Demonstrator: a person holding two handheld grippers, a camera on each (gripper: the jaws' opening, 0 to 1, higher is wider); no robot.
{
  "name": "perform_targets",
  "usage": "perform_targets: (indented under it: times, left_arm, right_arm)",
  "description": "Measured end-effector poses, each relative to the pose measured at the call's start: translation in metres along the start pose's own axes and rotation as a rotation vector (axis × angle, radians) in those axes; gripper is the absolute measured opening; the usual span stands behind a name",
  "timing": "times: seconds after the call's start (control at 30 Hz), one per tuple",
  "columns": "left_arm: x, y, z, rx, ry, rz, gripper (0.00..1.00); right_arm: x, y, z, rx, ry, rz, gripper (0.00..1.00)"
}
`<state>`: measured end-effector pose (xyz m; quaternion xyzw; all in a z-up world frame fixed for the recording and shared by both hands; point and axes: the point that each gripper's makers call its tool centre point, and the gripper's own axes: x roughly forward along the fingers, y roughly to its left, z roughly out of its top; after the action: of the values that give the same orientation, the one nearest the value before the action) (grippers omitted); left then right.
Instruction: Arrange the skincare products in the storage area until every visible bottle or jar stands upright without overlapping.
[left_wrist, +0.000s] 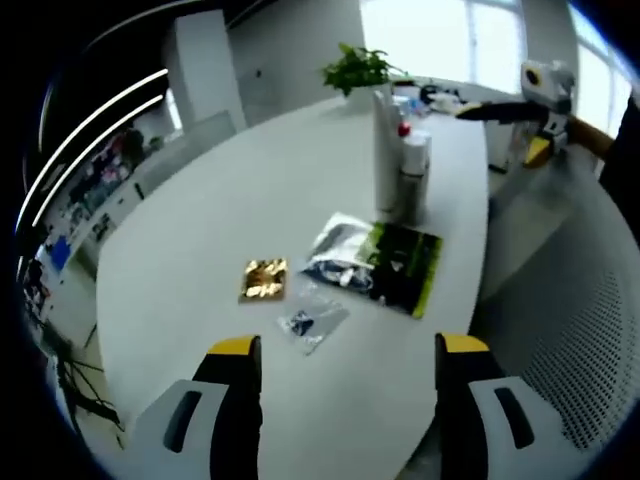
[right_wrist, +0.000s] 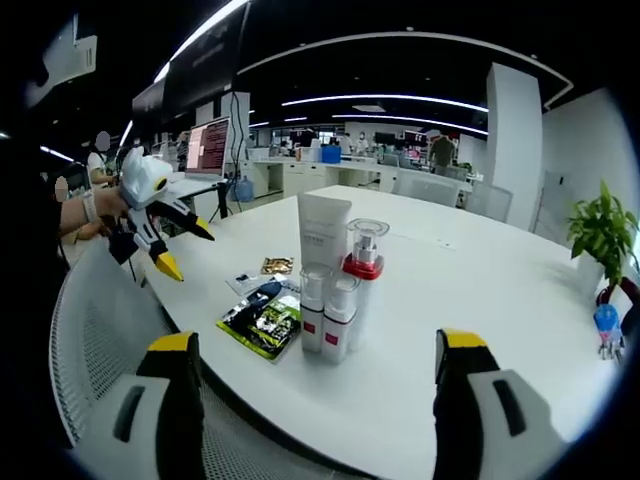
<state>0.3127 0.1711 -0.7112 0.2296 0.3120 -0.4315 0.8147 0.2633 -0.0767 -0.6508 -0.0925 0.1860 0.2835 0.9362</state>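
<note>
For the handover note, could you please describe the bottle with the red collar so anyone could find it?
On the white oval table, a cluster of upright skincare containers stands beside flat sachets. The red-collared bottle stands right of the tall white tube, and alone has a clear cap.

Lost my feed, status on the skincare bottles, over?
Both grippers open, empty: left gripper, right gripper. Bottles clustered upright on white table, touching. Flat sachets lie beside them.
</note>
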Motion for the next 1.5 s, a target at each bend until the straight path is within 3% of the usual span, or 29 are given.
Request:
perform_targets:
  times: [0.47,0.67,1.03,1.5]
  left_arm:
    - [0.035,0.015,0.006,0.109,0.039,-0.113,0.54]
    - [0.049,0.024,0.001,0.17,0.097,-0.152,0.52]
    - [0.068,0.035,-0.007,0.197,0.171,-0.213,0.49]
    - [0.087,0.035,-0.018,0.279,0.28,-0.283,0.47]
  right_arm:
    - [0.0,0.0,0.001,0.004,-0.003,0.002,0.97]
    - [0.0,0.001,0.001,0.006,-0.005,0.009,0.97]
    - [0.0,0.003,0.002,0.001,-0.014,0.015,0.96]
    - [0.0,0.0,0.002,-0.005,-0.019,0.001,0.95]
